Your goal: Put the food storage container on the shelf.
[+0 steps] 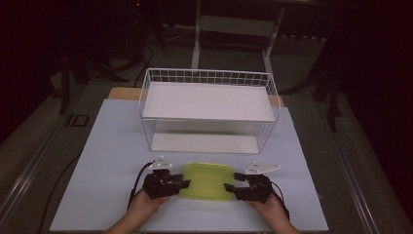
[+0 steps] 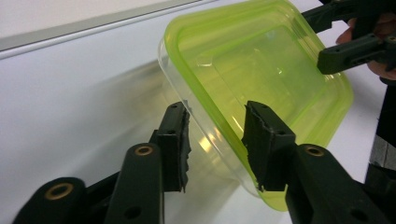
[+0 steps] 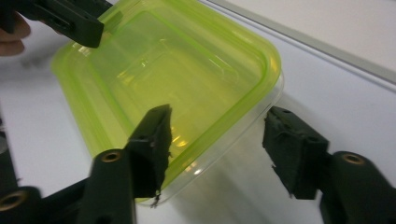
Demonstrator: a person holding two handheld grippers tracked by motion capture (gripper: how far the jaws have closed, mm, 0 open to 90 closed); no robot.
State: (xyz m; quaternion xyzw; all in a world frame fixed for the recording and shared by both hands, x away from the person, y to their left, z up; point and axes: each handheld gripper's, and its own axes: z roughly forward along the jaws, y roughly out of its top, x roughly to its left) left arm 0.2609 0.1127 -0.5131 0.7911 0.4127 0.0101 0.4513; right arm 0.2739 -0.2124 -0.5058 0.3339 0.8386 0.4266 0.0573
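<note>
A clear plastic container with a yellow-green lid lies flat on the pale table, near the front edge. My left gripper stands open at its left side. In the left gripper view the lid's rim runs between the two spread jaws of that gripper, with a gap on each side. My right gripper stands open at the container's right side. There a corner of the container sits between the parted jaws of the right gripper, unclamped. Each gripper view shows the other gripper at the container's far edge.
A white wire shelf basket with a flat upper tray and a lower opening stands just behind the container. The pale table top spreads wide on both sides. Dark floor, cables and table legs lie beyond the table.
</note>
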